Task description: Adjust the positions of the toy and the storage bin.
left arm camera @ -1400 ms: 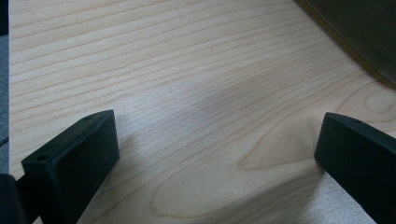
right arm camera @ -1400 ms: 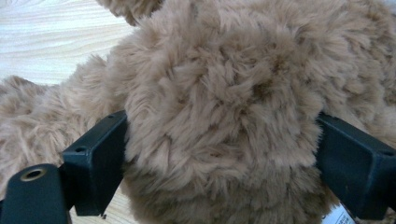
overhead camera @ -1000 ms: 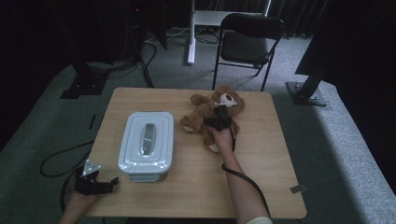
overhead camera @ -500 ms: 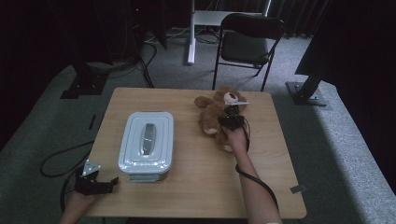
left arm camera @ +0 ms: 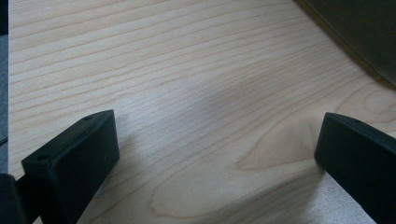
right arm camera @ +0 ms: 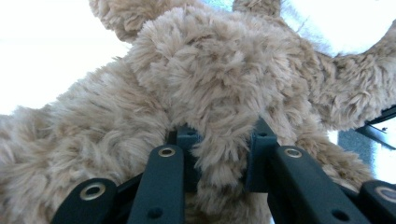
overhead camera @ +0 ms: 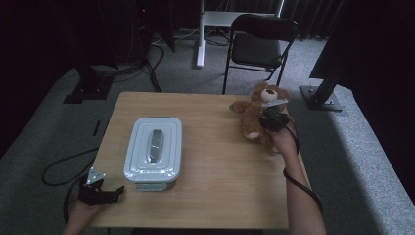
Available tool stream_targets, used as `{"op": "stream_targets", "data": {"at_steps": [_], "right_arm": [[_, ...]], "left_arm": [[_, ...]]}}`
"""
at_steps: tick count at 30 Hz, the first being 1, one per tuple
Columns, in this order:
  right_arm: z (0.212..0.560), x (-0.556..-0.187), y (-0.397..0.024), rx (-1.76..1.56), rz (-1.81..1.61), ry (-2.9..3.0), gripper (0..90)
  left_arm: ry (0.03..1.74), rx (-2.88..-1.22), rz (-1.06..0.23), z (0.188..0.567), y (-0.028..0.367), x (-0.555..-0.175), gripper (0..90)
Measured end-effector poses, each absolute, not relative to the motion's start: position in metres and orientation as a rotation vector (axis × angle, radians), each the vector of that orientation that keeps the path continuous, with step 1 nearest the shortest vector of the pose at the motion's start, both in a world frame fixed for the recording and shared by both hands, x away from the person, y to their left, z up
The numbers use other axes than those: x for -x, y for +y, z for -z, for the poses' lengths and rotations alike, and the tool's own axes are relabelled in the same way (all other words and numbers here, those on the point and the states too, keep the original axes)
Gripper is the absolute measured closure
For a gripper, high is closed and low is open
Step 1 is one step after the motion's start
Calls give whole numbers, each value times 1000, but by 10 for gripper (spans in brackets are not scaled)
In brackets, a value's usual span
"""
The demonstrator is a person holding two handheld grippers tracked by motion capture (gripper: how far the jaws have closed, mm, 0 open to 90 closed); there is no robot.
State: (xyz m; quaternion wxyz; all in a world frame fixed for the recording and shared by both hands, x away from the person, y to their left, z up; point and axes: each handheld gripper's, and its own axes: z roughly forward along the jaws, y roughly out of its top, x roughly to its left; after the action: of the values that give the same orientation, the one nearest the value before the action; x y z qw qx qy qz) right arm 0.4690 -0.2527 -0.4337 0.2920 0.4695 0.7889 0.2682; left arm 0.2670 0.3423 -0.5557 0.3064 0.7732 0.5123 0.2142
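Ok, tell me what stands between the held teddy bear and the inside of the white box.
The box's lid does: it sits closed on the white box. The right gripper holds the teddy bear by its fur at the table's right edge, with bare tabletop between.

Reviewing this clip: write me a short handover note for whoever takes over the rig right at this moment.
Right tool: jaws have just been closing and now pinch the teddy bear by its plush, at the table's far right edge.
Left tool: open, nothing in it, at the near left corner.
Lidded white container: left of centre, lid on.
Done: bear gripped.
Left: probably open the container and put the bear in.
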Motion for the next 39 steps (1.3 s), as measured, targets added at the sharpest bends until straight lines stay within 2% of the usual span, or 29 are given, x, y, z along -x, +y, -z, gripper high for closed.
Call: {"op": "stream_targets", "data": {"at_steps": [7, 11, 13, 14, 15, 24, 29, 33, 39], "right_arm": [[449, -473, -260, -1181, -726, 2164, 721], [475, -475, -255, -1197, -643, 2190, 600], [475, -474, -258, -1228, -687, 2173, 600], [472, -472, -260, -1279, -724, 2151, 420], [471, -471, -260, -1277, -714, 2151, 402], [458, -461, -261, -1336, -702, 2147, 376], [454, -455, -276, -1421, -790, 2090, 304], [448, -453, -281, -1494, -880, 2041, 258], [446, -451, -278, -1661, -977, 1974, 226]], "left_arm": [[1356, -2045, -567, 556, 342, -267, 5], [1356, -2045, -567, 556, 342, -267, 5], [1356, -2045, -567, 556, 342, -267, 5], [1356, -2045, -567, 556, 342, -267, 5], [1355, -2046, -567, 556, 342, -267, 5], [1351, -2042, -559, 555, 343, -268, 5], [1344, -2058, -528, 553, 340, -272, 5], [1347, -2068, -557, 549, 336, -276, 5], [1350, -2104, -548, 551, 332, -277, 5]]}}
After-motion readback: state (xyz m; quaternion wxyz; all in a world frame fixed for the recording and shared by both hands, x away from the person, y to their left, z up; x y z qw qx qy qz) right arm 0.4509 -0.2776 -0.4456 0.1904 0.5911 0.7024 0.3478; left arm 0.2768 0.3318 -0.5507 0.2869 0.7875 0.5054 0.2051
